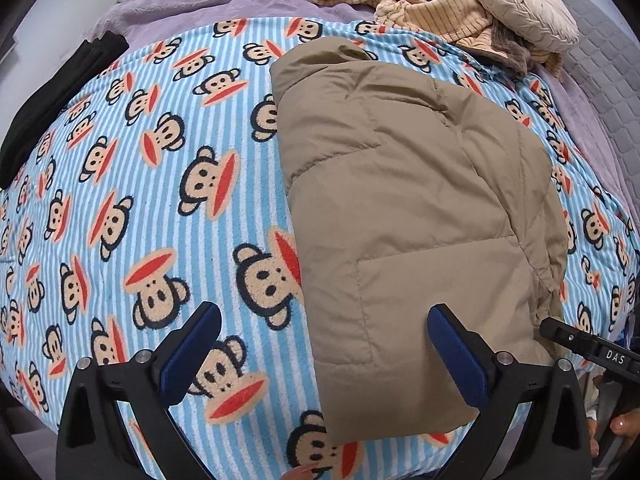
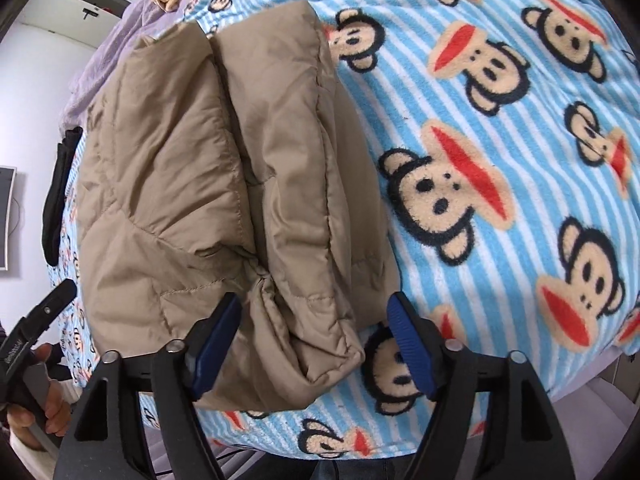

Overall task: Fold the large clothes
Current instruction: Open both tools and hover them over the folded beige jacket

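Lying puffy, the jacket [image 1: 404,216] could spring undone if let be; both the left gripper [image 1: 320,356] and the right gripper [image 2: 316,344] are held wide apart, empty.

Legible markings: one word.
Seen from my left wrist, my right gripper [image 1: 592,350] bears white letters "DAS" on its black body; printing on my left gripper [image 2: 18,350] is unreadable.
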